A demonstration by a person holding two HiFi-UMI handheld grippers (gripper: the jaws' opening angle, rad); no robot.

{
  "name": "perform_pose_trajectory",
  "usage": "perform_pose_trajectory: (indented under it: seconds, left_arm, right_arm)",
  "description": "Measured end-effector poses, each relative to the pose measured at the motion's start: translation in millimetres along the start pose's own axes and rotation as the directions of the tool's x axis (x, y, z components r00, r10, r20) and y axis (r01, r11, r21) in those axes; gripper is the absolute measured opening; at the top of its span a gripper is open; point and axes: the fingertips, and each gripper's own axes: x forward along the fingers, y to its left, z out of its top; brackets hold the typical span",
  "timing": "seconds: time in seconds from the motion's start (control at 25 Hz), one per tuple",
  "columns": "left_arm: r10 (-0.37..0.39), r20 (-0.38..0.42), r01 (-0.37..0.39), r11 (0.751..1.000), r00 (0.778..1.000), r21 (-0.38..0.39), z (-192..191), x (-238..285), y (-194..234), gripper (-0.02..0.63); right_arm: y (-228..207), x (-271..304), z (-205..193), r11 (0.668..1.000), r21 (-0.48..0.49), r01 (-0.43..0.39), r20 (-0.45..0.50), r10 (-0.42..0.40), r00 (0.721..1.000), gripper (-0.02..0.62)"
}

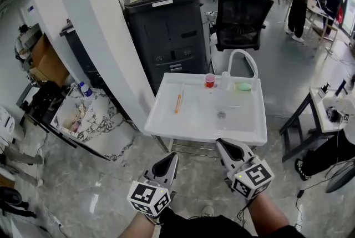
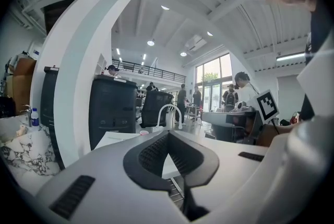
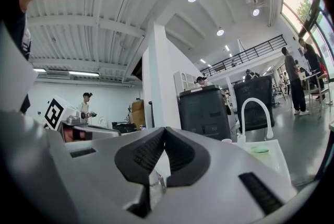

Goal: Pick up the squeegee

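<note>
A slim orange tool (image 1: 177,102), apparently the squeegee, lies on the left part of the white sink basin (image 1: 166,120). Both grippers hover short of the basin's near edge, a little below it in the head view. My left gripper (image 1: 173,157) is shut and holds nothing; its jaws meet in the left gripper view (image 2: 168,134). My right gripper (image 1: 222,143) is also shut and empty, its tips just at the basin's near rim (image 3: 165,130). Neither gripper view shows the orange tool; the jaws hide most of the basin.
In the basin stand a red cup (image 1: 209,80), a green sponge (image 1: 243,86), a drain (image 1: 221,115) and a white arched faucet (image 1: 244,59). A dark printer (image 1: 166,31) and an office chair (image 1: 241,20) stand behind. A white column (image 1: 94,26) rises on the left.
</note>
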Motion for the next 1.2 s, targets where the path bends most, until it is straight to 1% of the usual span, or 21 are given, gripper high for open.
perform_pose_trajectory:
  seconds: [0.2,0.44,0.6,0.88,1.2]
  left_arm:
    - [-0.022,0.002,0.022,1.000,1.000,-0.005,2,0,34,0.015]
    - [-0.081,-0.012,0.081,0.997,0.997,-0.004,3,-1,88,0.015]
    - [-0.133,-0.028,0.133,0.991,0.991,-0.005,7,-9,129,0.015]
    - [-0.196,-0.022,0.197,0.980,0.980,0.004,19,-21,207,0.015]
    - [-0.253,-0.011,0.253,0.968,0.967,-0.003,20,-25,268,0.015]
  right_arm:
    - [9,30,-1,1.000,0.000,0.024,-0.003,-0.024,1.000,0.017]
    - [25,82,-4,0.997,0.003,0.080,-0.001,-0.080,0.997,0.017]
    - [42,122,-6,0.993,0.015,0.120,-0.002,-0.120,0.993,0.017]
    - [80,192,-8,0.985,0.008,0.172,-0.002,-0.172,0.985,0.017]
    - [108,243,-18,0.976,-0.005,0.218,-0.021,-0.218,0.976,0.017]
